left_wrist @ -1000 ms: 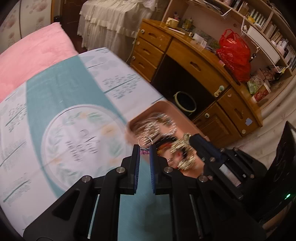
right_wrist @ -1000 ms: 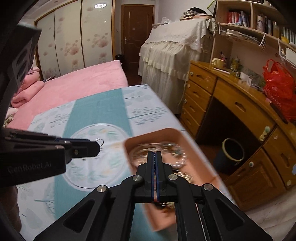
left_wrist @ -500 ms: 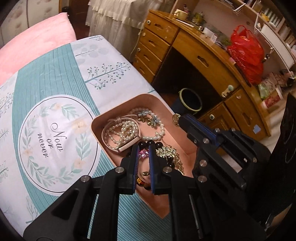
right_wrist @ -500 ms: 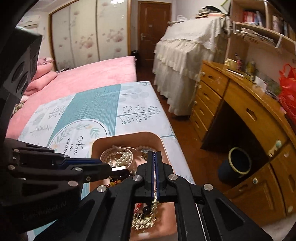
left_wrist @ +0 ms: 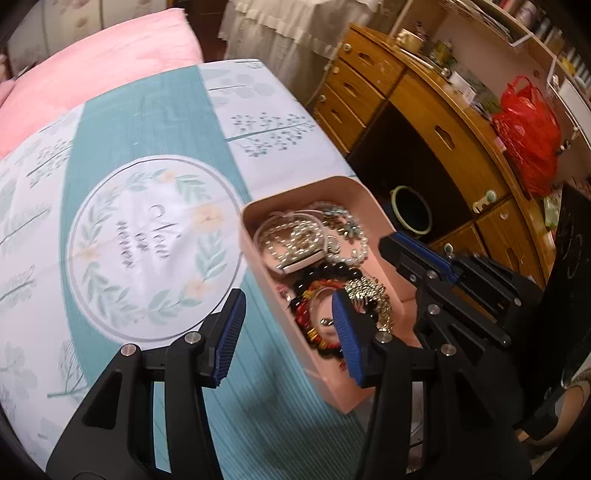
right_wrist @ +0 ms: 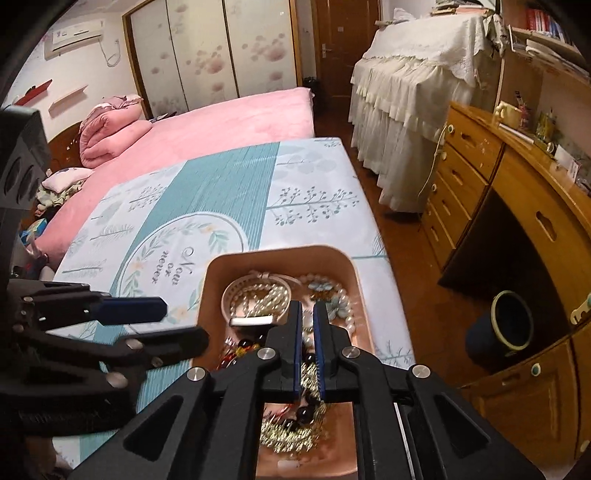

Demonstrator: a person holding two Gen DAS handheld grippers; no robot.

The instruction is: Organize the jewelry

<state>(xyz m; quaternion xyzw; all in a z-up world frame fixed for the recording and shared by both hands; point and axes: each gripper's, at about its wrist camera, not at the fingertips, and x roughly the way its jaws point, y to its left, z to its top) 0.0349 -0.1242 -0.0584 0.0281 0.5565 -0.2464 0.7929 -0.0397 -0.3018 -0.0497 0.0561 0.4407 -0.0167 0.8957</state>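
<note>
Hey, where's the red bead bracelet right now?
In the left wrist view the red bead bracelet lies inside the pink tray, at its near end beside the gold chain and just below the black bead bracelet.

A bedroom in a home. Big bed (right_wrist: 221,125) with a pink cover, rolled pink blanket (right_wrist: 110,133) near the headboard. Tall closet doors (right_wrist: 214,48) with flower prints, brown door (right_wrist: 332,40) beside them. Wooden desk (right_wrist: 517,206) with drawers, trash bin (right_wrist: 506,328) under it, books (right_wrist: 543,22) on shelves above. Air conditioner (right_wrist: 75,37) high on the wall.
</note>
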